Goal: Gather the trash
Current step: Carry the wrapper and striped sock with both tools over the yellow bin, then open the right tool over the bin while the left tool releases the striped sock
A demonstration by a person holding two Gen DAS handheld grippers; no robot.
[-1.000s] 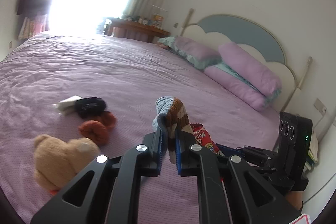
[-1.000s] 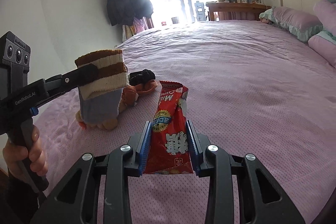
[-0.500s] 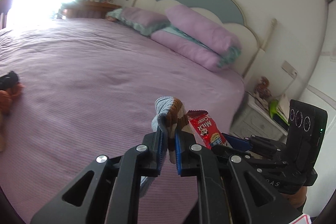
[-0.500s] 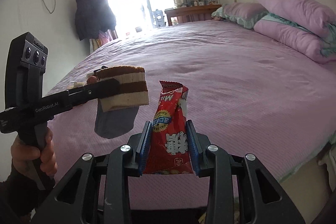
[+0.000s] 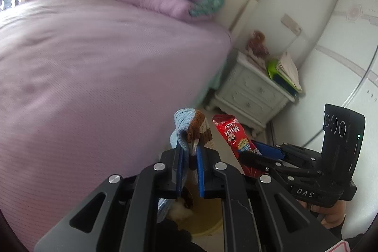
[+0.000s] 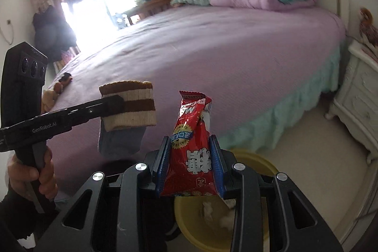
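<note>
Plainly, the main risk lies in what each pair of tongs carries toward the yellow bin (image 6: 257, 162) on the floor beside the bed (image 6: 212, 58). The left tongs (image 5: 189, 152) are clamped tight on a striped sock (image 5: 192, 128), brown, cream and blue, and a sock is hardly trash; if both hands let go over the bin together, it would land among the crumpled white scraps already lying in the bin. That would be a sorting mistake, in my judgement, caused by moving the two hands as a pair.

The right tongs (image 6: 190, 164) are closed partway on a red milk-candy wrapper (image 6: 192, 145), the pads pressing its lower half while the upper half stands free above them. The wrapper is light and slick, so on release it could cling to a pad or flutter, and it may fall on the floor beside the bin rather than in it. In the right wrist view the wrapper sits above the near rim of the bin, not clearly over its middle, so a release from here looks risky; whether it is truly over the opening I cannot tell.

The sock hangs from the left tongs just to the left of the bin, over the bed's edge. Both views are blurred, and letting go in a fast swing would throw either thing off line.
</note>
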